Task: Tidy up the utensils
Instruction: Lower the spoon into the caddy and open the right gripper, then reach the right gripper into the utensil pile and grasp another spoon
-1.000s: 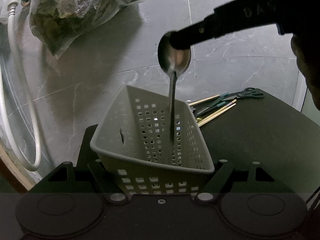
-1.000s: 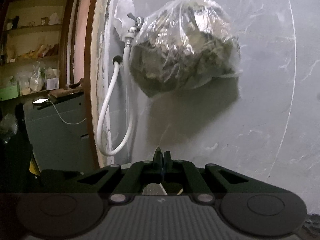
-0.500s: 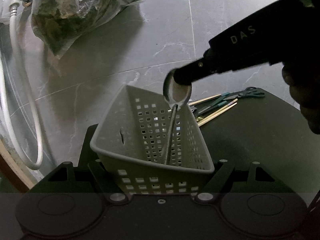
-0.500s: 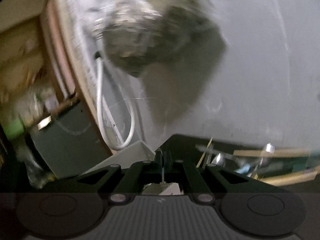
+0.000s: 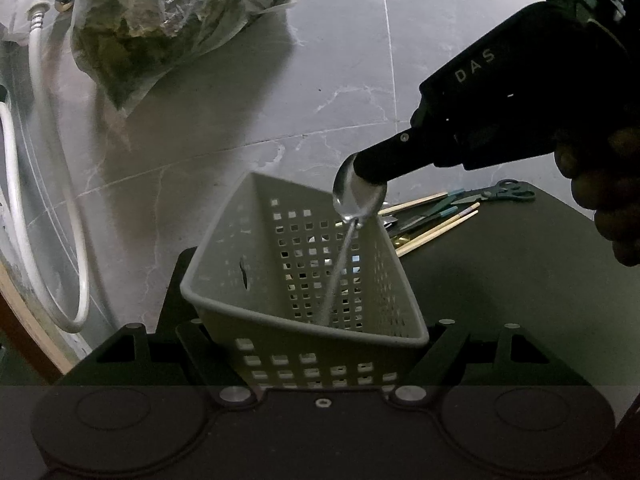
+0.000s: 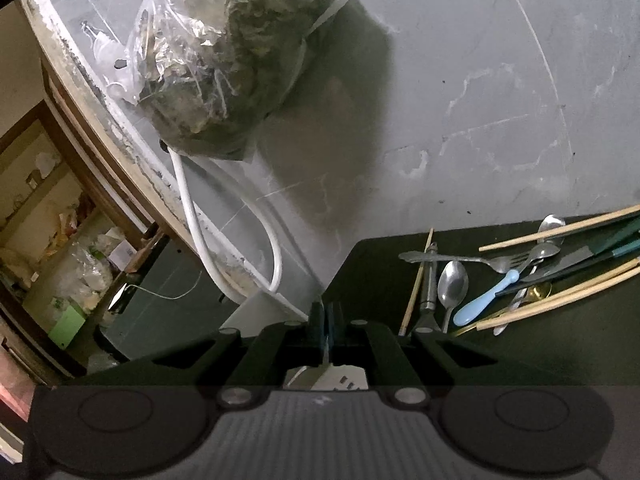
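Observation:
My left gripper point(image 5: 320, 344) is shut on a white perforated basket point(image 5: 304, 240), one finger on each side of its near wall. A metal spoon point(image 5: 356, 196) stands in the basket handle down, leaning to the right. My right gripper point(image 5: 368, 168) reaches in from the upper right and pinches the spoon's bowl. In the right wrist view the right gripper point(image 6: 326, 320) has the spoon's thin edge point(image 6: 327, 344) between its fingers; the jaws are opening. The basket point(image 6: 340, 378) shows just below them.
A pile of loose utensils point(image 6: 520, 276) lies on the black table point(image 5: 500, 280) to the right of the basket: chopsticks, spoons, a fork, scissors point(image 5: 504, 192). A plastic bag point(image 5: 160, 32) and a white hose point(image 5: 24, 200) hang on the grey wall behind.
My right gripper has come down and rolled, lowering the spoon until its handle rests inside the basket and leans. The left gripper and the basket have stayed still.

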### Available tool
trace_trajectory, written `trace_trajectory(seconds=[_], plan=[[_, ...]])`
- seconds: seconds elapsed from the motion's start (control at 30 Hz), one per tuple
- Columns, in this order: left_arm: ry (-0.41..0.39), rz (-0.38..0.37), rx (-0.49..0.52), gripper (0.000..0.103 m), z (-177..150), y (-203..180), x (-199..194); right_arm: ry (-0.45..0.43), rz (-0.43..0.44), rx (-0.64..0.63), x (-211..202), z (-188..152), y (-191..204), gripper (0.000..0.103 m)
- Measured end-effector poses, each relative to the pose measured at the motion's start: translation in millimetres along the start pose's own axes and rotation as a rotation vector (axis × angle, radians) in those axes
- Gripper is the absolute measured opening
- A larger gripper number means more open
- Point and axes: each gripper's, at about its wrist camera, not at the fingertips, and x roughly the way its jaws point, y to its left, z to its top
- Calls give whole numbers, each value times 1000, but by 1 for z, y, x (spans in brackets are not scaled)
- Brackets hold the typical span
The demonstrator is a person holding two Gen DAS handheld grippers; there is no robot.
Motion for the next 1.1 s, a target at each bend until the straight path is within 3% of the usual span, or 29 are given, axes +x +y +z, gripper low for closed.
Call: trace_trajectory(seconds=[0.37, 0.53, 0.87, 1.1], plan=[[-1, -1, 0, 78, 0, 0, 0, -3, 12, 53, 1, 0, -6, 13], [0, -1, 0, 78, 0, 0, 1, -11, 29, 97, 0, 1, -13, 29], [1, 6, -6, 78, -1, 1, 0, -49, 36, 114, -5, 6, -14, 45], [4, 16, -11, 78, -1, -1, 0, -67, -8, 125, -9, 8, -23, 70]])
